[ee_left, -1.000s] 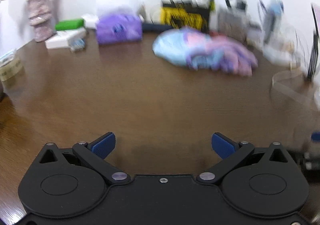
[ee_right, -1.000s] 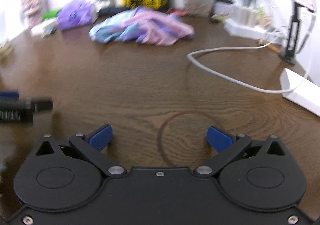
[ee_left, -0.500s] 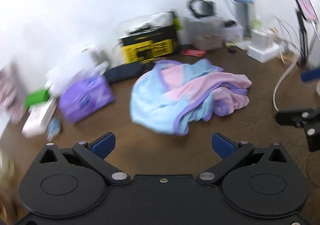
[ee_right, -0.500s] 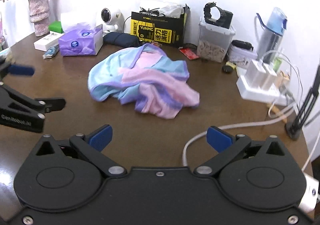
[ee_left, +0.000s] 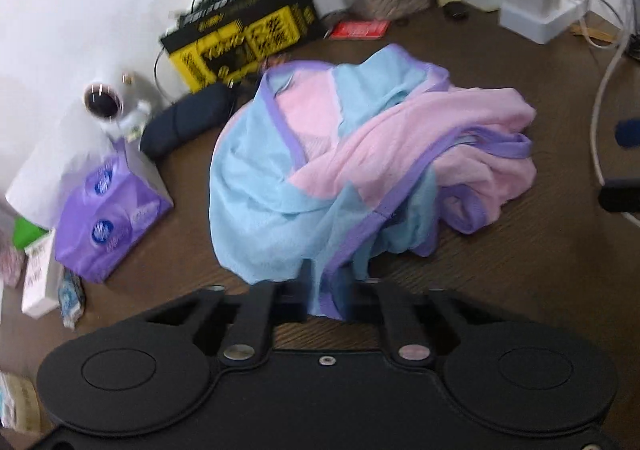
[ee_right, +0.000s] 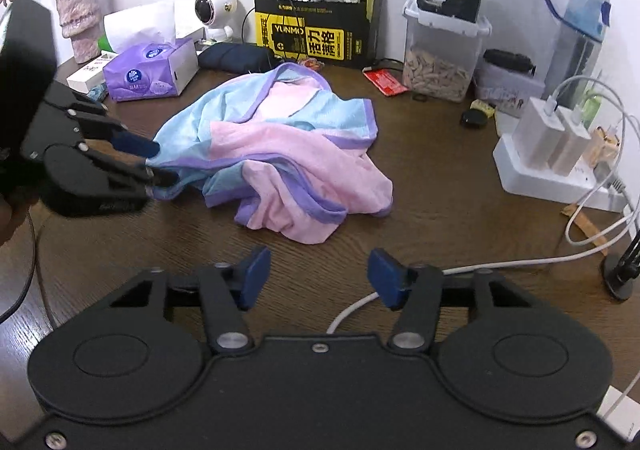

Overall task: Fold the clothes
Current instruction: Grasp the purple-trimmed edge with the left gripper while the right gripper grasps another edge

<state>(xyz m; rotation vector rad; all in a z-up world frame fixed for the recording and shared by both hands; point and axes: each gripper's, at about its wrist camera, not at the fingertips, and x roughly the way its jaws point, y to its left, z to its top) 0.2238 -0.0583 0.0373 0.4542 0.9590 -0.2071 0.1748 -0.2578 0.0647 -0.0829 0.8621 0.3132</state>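
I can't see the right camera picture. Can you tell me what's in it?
The left claw pinches the edge of a crumpled blue, pink and purple garment on a brown table. The right claw is open, short of it. Boxes and chargers line the wall.

Crumpled garment (ee_right: pixel 276 154), blue-pink panels, purple trim, heaped mid-table; near-left edge pinched.

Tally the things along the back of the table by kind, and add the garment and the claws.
Garment: 1
Claws, left and right: 2
Tissue box: 1
Vase: 1
Camera: 1
Yellow-black bag: 1
Clear bin: 1
Total: 8
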